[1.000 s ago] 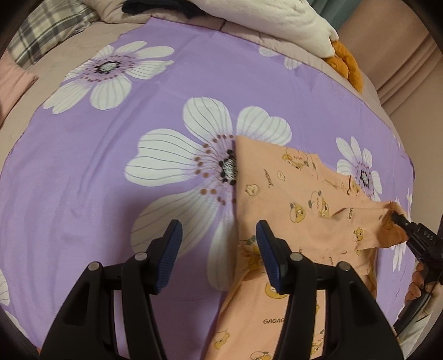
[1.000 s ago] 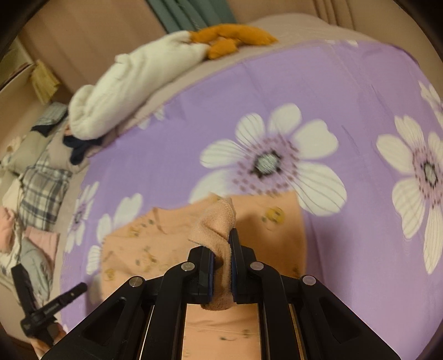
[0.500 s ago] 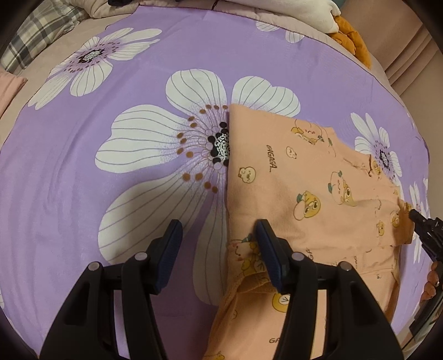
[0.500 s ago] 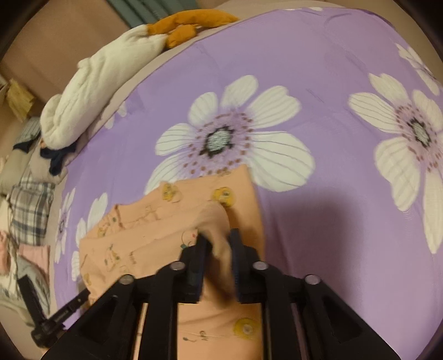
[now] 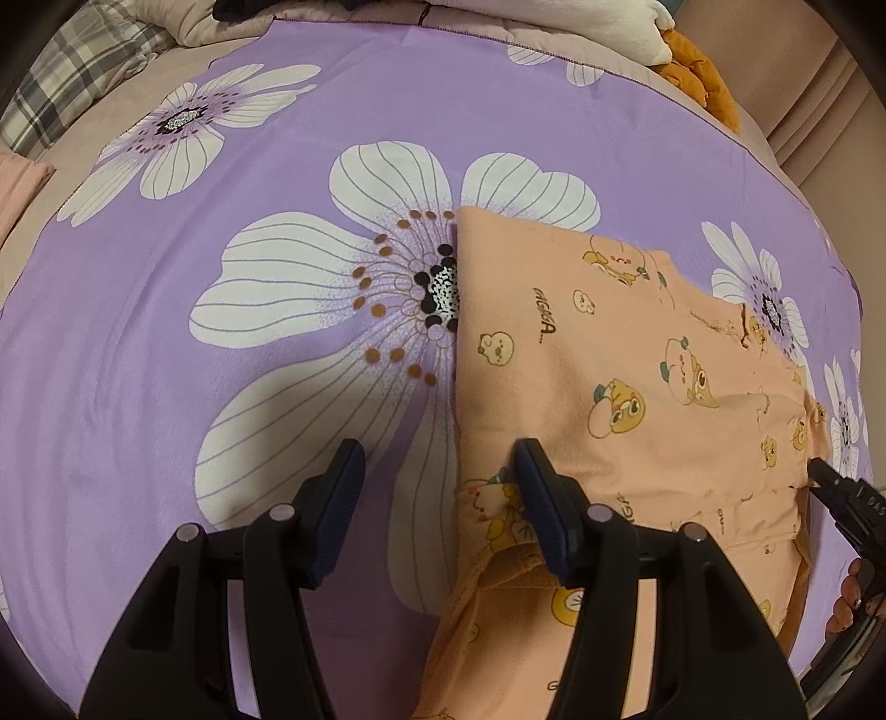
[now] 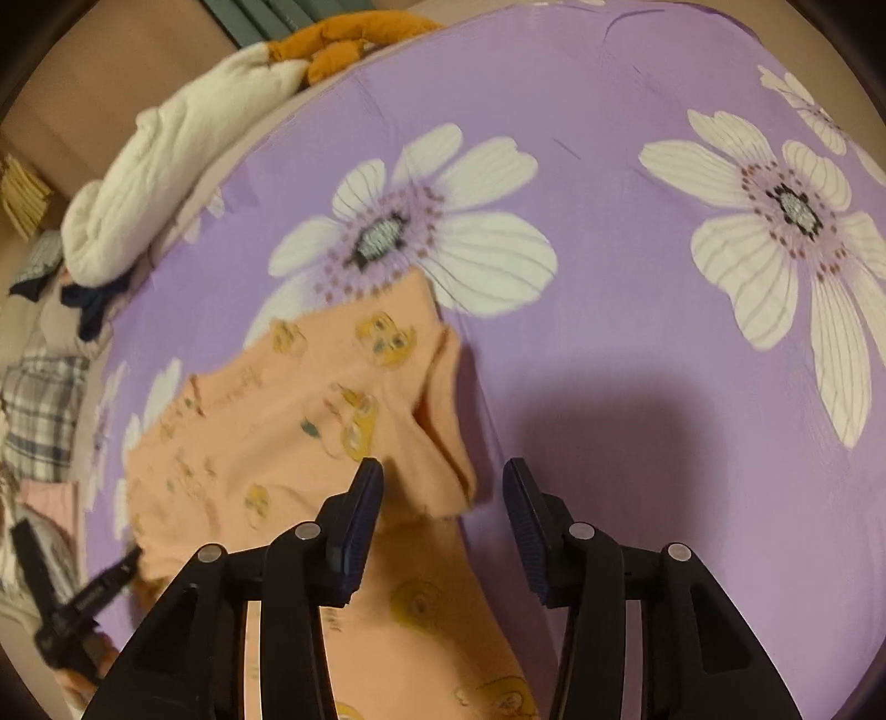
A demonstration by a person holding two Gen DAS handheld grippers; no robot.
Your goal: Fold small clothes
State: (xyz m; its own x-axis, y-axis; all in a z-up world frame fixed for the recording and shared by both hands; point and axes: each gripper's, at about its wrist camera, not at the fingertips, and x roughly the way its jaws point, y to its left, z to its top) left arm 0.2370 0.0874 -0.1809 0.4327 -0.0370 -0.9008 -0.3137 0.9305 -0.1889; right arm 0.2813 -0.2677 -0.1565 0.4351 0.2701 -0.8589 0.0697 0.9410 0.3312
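Purple cotton with big white striped-petal flowers covers the bed; this bedspread [image 5: 166, 387] lies smooth and nearly creaseless. At its far left edge a plaid cloth [image 5: 72, 83] is bunched up, cut off by the round lens border. Next comes the left gripper [image 5: 437, 487], its black arms ending in ribbed dark-blue pads that stand wide apart; the left pad hangs over bare purple cloth, the right one over the garment's edge, and neither presses on anything. Just right of the large flower's dotted centre begins the peach garment [image 5: 598, 387], soft knit printed with small yellow cartoon figures and lettering, folded over into a straight-sided flap with a crisp left edge. Its lower part runs out of frame behind the gripper. At the far right the other tool's black tip [image 5: 825, 476] touches the fabric's edge, with fingers [image 5: 847, 603] only partly visible.

The right wrist view, somewhat blurred, adds a rolled cream blanket [image 6: 166, 160] and an orange plush item [image 6: 343, 44] beyond the spread. There the right gripper [image 6: 443, 487] is opening, its jaws at moderate width; a loose peach fold [image 6: 437, 432] sags between them, touching neither pad.
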